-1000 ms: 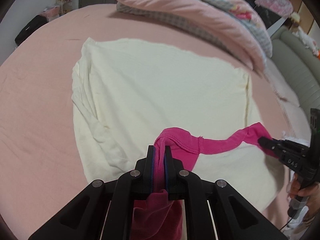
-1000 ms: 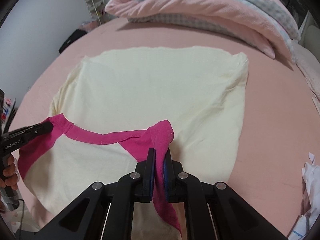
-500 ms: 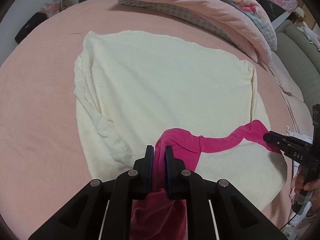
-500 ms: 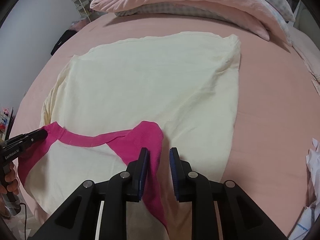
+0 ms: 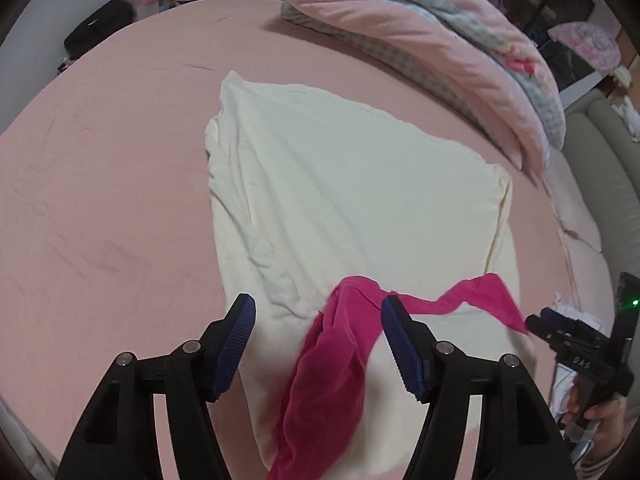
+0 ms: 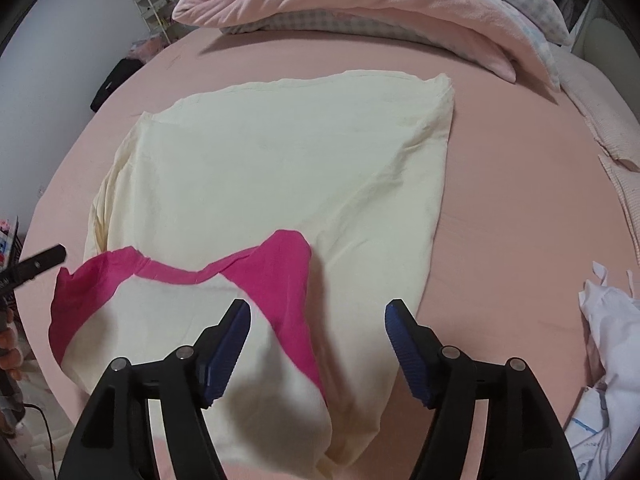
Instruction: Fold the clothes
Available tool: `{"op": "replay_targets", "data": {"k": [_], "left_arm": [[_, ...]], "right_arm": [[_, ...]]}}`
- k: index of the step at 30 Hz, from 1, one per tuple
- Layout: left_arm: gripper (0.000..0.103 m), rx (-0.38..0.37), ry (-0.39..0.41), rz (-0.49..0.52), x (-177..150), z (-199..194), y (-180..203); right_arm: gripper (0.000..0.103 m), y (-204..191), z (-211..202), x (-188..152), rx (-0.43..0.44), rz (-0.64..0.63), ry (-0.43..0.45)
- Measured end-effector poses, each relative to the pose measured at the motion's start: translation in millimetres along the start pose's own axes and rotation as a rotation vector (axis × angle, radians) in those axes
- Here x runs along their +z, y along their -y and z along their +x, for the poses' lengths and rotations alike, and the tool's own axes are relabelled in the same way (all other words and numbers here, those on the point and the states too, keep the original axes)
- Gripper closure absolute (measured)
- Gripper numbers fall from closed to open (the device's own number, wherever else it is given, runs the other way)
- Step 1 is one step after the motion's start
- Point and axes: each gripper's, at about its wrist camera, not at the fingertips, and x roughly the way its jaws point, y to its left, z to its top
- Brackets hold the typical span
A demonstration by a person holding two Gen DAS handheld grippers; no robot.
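Note:
A cream shirt [image 5: 340, 200] [image 6: 280, 168] with a bright pink collar and shoulder trim [image 5: 348, 344] [image 6: 256, 276] lies spread on the pink bed. My left gripper [image 5: 318, 312] is open, and the pink shoulder fabric falls loose between its blue pads. My right gripper [image 6: 318, 312] is open too, with the pink trim just left of its gap. In the left wrist view the right gripper [image 5: 568, 340] shows at the right edge, beside the other pink shoulder. The left gripper's tip [image 6: 40, 260] shows at the left edge of the right wrist view.
A rolled pink quilt [image 5: 420, 36] [image 6: 380, 4] lies across the far side of the bed. White clothing [image 6: 608, 340] is heaped at the bed's right edge. A black bag [image 5: 100, 28] sits beyond the bed's far left. A grey sofa [image 5: 600, 152] stands on the right.
Both grippers let go of the pink shoulders and opened wide, the right one first. The pink trim dropped onto the cream shirt, and both grippers drew back a little.

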Motion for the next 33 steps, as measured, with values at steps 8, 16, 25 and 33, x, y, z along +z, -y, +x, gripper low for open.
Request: {"op": "replay_targets", "data": {"k": [8,16,25,33], "left_arm": [[0.04,0.014,0.027,-0.005,-24,-31,-4],[0.04,-0.038,0.059,-0.117,-50,-50,-13],[0.04,-0.037,0.042,-0.133,-81,-54,-12],[0.04,-0.074,0.012,-0.215,-107,-46,-21]], "right_arm": [[0.033,-7,-29,-18,-0.004,-0.03,0.032],[0.033,-3,-51,-48,-0.044,-0.062,0.039],[0.033,18,-65,-85,-0.004,0.008,0.038],[0.033,42,-58,-117,0.101,0.203,0.02]]}}
